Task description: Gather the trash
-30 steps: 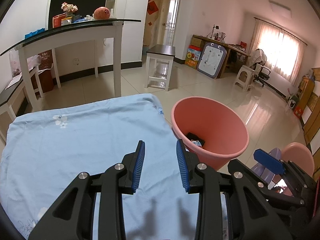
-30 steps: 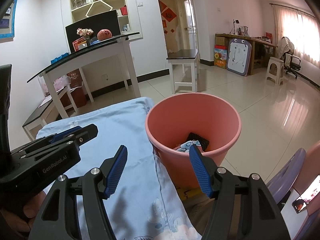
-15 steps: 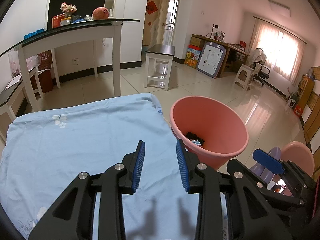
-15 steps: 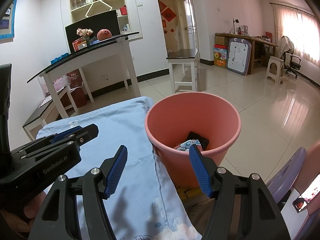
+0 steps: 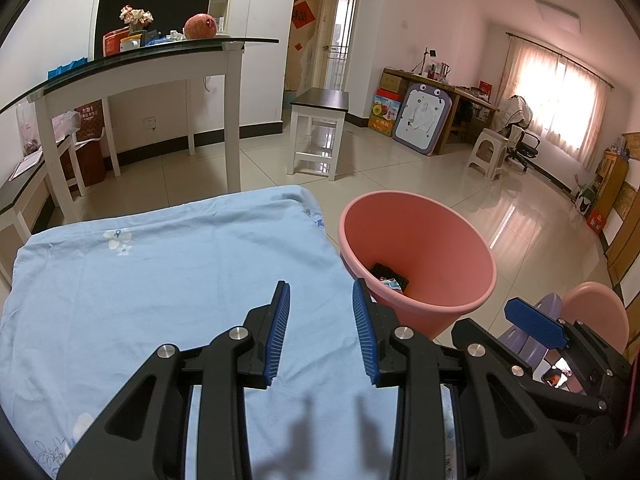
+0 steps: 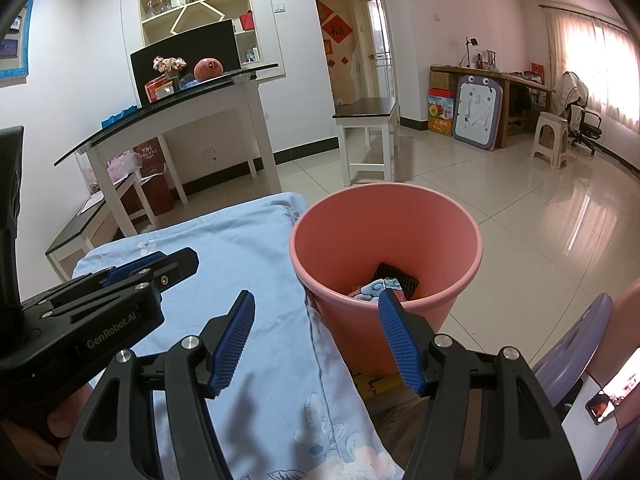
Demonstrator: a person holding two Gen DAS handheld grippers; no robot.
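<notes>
Both my grippers are empty: left gripper [image 5: 320, 332] with fingers partly apart, right gripper [image 6: 316, 340] with fingers wide. Both hover over the blue-sheeted desk [image 5: 160, 264]. I see no trash on the sheet. Trash [image 6: 376, 290] already lies at the bottom of the pink bin [image 6: 472, 248], beside a dark piece. Collection looks done or nearly so, as far as shown. The bin stands just off the desk's right edge, its rim close to my right fingers. Open tiled floor beyond; a purple chair [image 6: 576, 340] crowds the right.
</notes>
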